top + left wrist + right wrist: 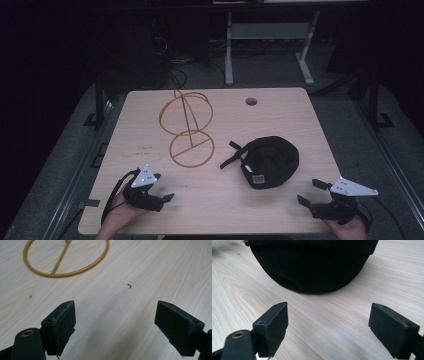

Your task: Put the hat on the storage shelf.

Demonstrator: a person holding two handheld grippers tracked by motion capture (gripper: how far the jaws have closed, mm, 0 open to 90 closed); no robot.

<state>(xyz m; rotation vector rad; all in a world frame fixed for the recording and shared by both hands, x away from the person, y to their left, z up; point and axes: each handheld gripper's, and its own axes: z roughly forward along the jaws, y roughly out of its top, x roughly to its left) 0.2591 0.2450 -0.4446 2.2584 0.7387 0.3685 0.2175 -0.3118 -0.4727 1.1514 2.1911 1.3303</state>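
Light wood table point(300, 210) with 1 round cable hole point(251, 101). Grey carpet floor point(345, 125). Dim room; white desk frame point(270, 35) and cables point(175, 70) behind.

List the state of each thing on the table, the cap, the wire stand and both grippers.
Cap: lying on the table, strap loose toward the stand, not held.
Stand: upright on its ring base, nothing on it.
Left gripper: open, nothing between the jaws, short of the stand.
Right gripper: open, nothing between the jaws, short of the cap.
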